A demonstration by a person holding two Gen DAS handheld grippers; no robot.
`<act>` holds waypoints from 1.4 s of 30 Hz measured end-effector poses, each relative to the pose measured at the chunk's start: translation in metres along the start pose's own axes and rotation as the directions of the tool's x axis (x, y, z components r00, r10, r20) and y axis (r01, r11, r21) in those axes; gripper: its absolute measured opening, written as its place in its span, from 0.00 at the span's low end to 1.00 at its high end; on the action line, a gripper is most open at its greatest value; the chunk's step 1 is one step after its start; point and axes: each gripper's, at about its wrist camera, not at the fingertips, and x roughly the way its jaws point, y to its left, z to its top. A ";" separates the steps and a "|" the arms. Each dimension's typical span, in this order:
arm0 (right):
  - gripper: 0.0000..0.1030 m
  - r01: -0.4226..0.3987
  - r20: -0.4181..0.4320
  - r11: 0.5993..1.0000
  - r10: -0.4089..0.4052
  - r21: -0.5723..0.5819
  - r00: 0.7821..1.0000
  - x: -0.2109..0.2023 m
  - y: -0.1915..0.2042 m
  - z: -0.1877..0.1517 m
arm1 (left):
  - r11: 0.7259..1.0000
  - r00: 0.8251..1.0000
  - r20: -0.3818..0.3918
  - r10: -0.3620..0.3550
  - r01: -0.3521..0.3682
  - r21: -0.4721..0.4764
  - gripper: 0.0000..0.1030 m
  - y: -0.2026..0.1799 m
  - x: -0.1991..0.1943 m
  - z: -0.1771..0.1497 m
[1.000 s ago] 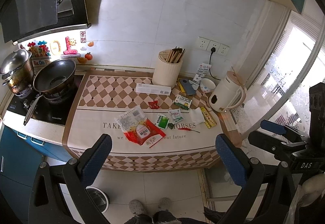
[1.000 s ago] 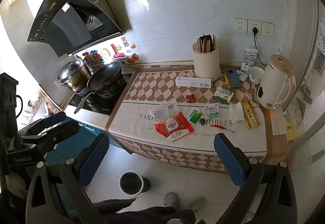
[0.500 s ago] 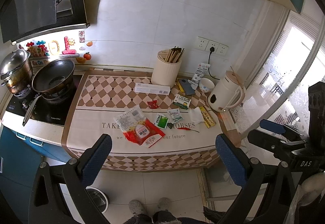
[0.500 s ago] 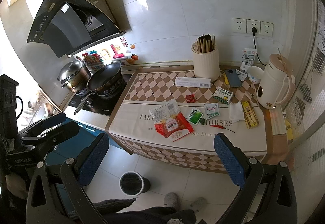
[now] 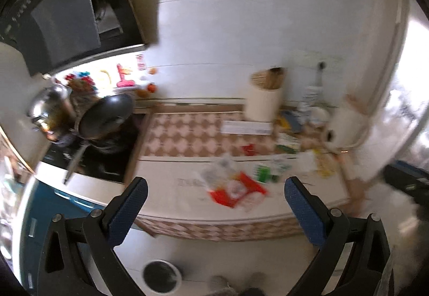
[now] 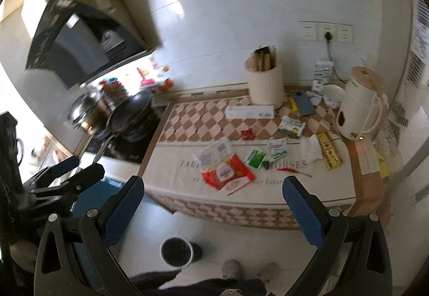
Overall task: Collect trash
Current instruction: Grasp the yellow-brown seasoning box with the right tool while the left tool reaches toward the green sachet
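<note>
A: Start at the grippers. What have they got?

B: Nothing. The right gripper point(image 6: 213, 198) has its blue pads spread wide with only air between them, and it hangs out in front of the worktop point(image 6: 171, 175), well short of the edge. The left gripper point(image 5: 214, 203) is just as wide apart and just as empty (its view is smeared with blur, so fine detail is lost).

A: And the trash?

B: All of it lies on the worktop, none collected as far as I can see. Nearest is the red-and-white snack wrapper point(image 6: 226, 170), with a green sachet point(image 6: 256, 158) and a white-green sachet point(image 6: 278, 147) beside it, a red chilli point(image 6: 291, 170) just in front, a crumpled tissue point(image 6: 310, 148), a small red wrapper point(image 6: 248, 133) further back, and a yellow strip packet point(image 6: 329, 151) toward the kettle point(image 6: 360, 111).

A: Where does it go?

B: Most likely the round bin point(image 6: 177, 251) on the floor, below the worktop's front edge. I'd judge the task barely begun: every piece is left to pick up.
</note>
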 end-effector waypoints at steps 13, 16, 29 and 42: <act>1.00 0.226 -0.114 0.954 -0.206 0.198 0.972 0.105 -0.110 0.020 | 0.999 0.966 -0.254 0.038 -0.035 0.015 1.00 -0.038 0.190 0.015; 1.00 0.259 -0.167 0.947 -0.229 0.188 0.959 0.143 -0.147 0.030 | 0.998 0.934 -0.354 0.056 -0.063 -0.008 1.00 -0.047 0.238 0.008; 1.00 0.404 -0.482 0.912 -0.322 0.073 0.815 0.352 -0.327 0.062 | 0.911 0.760 -0.633 0.149 -0.354 -0.210 1.00 -0.051 0.366 -0.036; 0.66 0.369 -0.611 0.927 -0.334 -0.073 0.718 0.434 -0.372 0.029 | 0.991 0.680 -0.733 -0.027 -0.078 -0.110 0.64 -0.142 0.463 -0.042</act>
